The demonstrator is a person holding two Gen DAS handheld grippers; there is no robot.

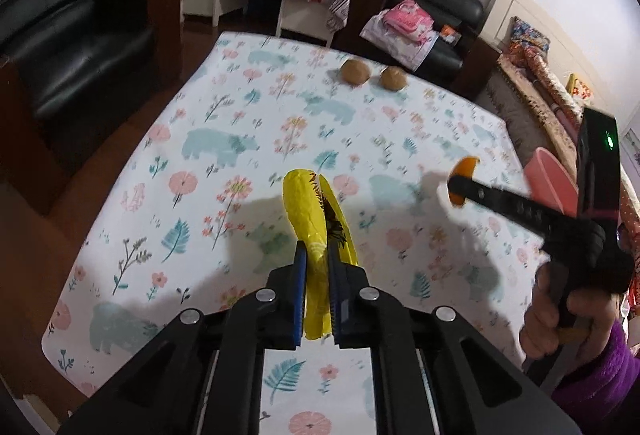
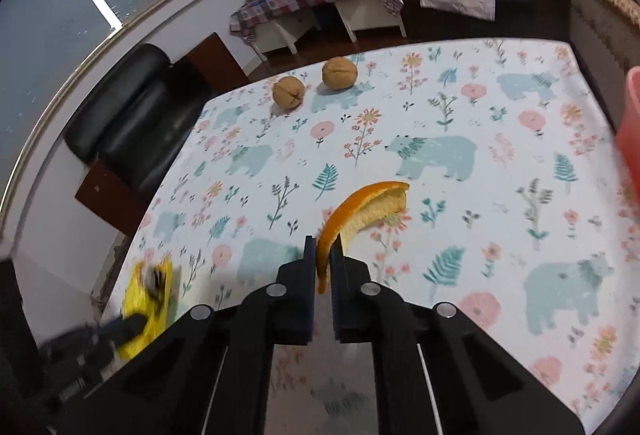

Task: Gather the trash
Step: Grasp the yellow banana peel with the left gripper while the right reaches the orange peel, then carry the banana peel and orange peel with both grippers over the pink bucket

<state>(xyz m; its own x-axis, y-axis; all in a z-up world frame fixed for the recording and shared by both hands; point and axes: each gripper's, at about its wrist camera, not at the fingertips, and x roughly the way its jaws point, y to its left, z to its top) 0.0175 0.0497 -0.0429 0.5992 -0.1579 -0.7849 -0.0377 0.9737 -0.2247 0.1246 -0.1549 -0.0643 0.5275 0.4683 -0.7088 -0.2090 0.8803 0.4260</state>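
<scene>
1. Currently the desk [image 2: 500, 107], under a bear-and-flower cloth, fills both wrist views; its far edge runs across 12 o'clock, with sofas and the floor beyond.
2. Pink bin [image 2: 632, 123] sits at 3 o'clock at the desk's right edge; likely the drop point for the trash, and only a sliver of it shows.
3. Left gripper [image 1: 317, 259]: jaws clamped on the yellow wrapper [image 1: 308, 203], which sticks out toward 12 o'clock past the tips. Gripped at the near end, probably so the loose end trails clear.
4. Right gripper [image 2: 323, 255]: jaws together on the orange peel [image 2: 360, 207], pinched by its thin rim, the curved end lying toward 1 o'clock.
5. Two walnuts [image 2: 312, 81] lie at 11 o'clock near the far edge, well apart from both grippers, not yet collected.
6. Open cloth lies between the peel and the bin; the path toward 3 o'clock looks unobstructed.
</scene>
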